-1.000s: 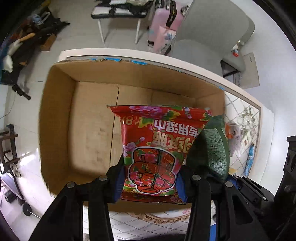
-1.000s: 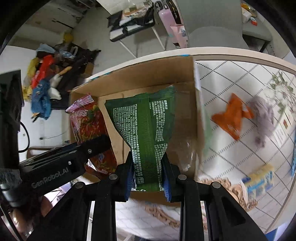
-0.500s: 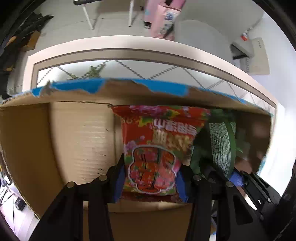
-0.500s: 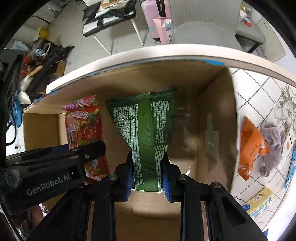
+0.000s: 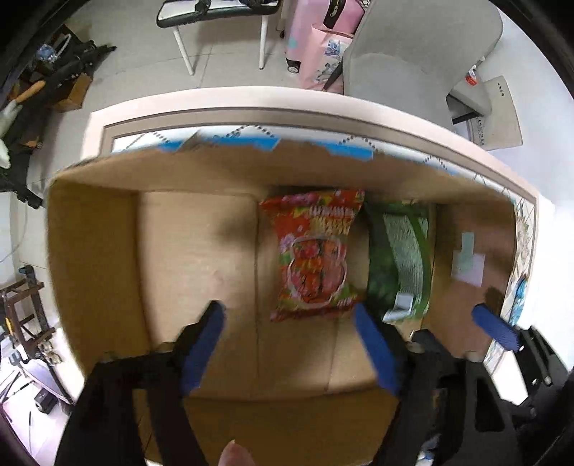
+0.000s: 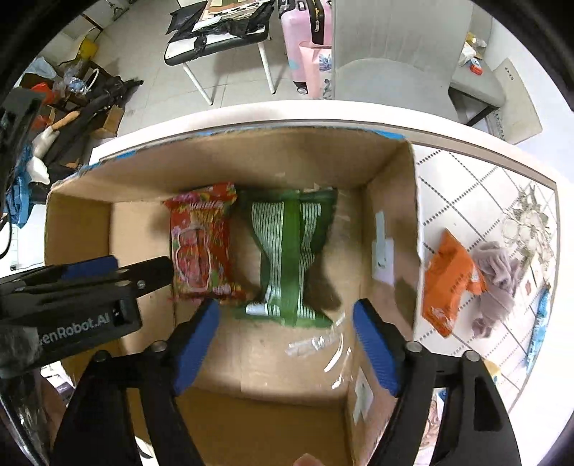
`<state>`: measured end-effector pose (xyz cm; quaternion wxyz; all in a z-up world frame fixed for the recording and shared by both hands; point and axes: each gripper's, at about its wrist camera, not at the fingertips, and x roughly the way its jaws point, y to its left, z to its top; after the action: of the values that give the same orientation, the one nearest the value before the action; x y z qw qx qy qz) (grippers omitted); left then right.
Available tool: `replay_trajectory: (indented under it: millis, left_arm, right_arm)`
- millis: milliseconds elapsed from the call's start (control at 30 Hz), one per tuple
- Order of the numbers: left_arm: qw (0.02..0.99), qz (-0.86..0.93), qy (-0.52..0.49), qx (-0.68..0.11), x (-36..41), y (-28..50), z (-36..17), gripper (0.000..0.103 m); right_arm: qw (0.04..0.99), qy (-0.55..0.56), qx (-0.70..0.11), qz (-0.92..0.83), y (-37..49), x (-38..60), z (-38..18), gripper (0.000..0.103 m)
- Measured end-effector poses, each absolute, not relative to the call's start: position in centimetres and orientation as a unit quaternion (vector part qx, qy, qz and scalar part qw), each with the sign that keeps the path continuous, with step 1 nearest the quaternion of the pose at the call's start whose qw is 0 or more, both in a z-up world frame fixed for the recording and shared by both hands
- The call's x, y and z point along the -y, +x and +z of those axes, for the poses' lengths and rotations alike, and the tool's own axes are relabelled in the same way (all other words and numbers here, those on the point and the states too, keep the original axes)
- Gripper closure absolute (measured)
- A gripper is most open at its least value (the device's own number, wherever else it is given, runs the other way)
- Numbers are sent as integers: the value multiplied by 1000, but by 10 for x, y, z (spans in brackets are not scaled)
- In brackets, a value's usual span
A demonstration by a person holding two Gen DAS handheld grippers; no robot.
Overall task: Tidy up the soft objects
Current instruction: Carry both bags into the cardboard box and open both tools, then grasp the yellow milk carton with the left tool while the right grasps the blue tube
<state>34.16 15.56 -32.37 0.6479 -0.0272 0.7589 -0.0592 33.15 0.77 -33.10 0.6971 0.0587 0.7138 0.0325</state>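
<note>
A red snack bag (image 5: 315, 254) and a green snack bag (image 5: 401, 261) lie side by side on the floor of a cardboard box (image 5: 93, 258), against its far wall. My left gripper (image 5: 290, 340) is open and empty just above and in front of the red bag. In the right wrist view the red bag (image 6: 201, 247) and the green bag (image 6: 292, 251) lie in the box (image 6: 391, 200). My right gripper (image 6: 287, 340) is open and empty over the green bag's near end.
An orange bag (image 6: 448, 279), a grey cloth (image 6: 498, 272) and a blue packet (image 6: 538, 322) lie on the tiled table (image 6: 466, 179) right of the box. A grey chair (image 6: 387, 53), a pink suitcase (image 6: 305, 32) and floor clutter lie beyond the table.
Both grippers opened and let go of their bags, which now lie on the box floor. Both grippers have drawn back and up from the bags.
</note>
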Motion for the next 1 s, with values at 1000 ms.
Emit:
replay_trajectory:
  millis: [1000]
  left_arm:
    - [756,-33,-13,-654,-113,212,-174,7]
  right_arm:
    - [751,117,-642,98,192,56,-207,4]
